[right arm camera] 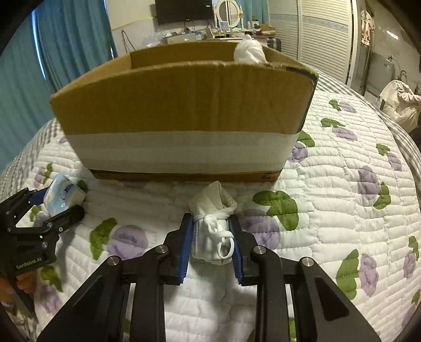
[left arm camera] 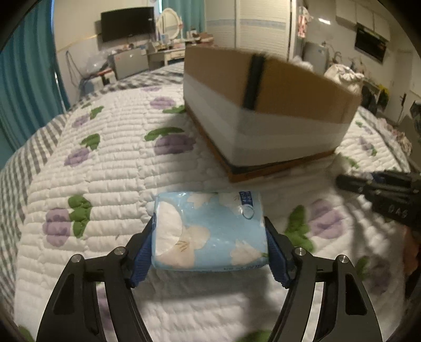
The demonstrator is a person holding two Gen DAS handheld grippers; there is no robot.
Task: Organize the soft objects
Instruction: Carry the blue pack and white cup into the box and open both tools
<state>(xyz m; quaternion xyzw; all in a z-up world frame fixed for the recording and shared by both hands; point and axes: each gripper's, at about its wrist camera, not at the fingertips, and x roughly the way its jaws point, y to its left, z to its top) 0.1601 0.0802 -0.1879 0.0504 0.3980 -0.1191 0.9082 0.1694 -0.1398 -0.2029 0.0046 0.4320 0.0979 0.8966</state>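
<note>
A light-blue tissue pack [left arm camera: 205, 210] with white flowers sits between the blue pads of my left gripper [left arm camera: 210, 222], which press on both of its sides. In the right wrist view the same pack [right arm camera: 61, 193] shows in the left gripper [right arm camera: 61, 204] at the far left, just over the quilt. My right gripper [right arm camera: 211, 219] is shut on a white tied cloth bundle [right arm camera: 213, 202] right in front of the cardboard box [right arm camera: 184, 105]. The box [left arm camera: 263, 105] is open-topped with a white band round it, and a white fluffy item [right arm camera: 248, 52] sticks out of its far corner.
Everything rests on a bed with a white quilt [right arm camera: 329, 184] printed with purple flowers. Teal curtains [left arm camera: 26, 79] hang to the left. A TV [left arm camera: 127, 23] and a dresser stand beyond the bed. A white bag [right arm camera: 402, 105] lies off the bed's right side.
</note>
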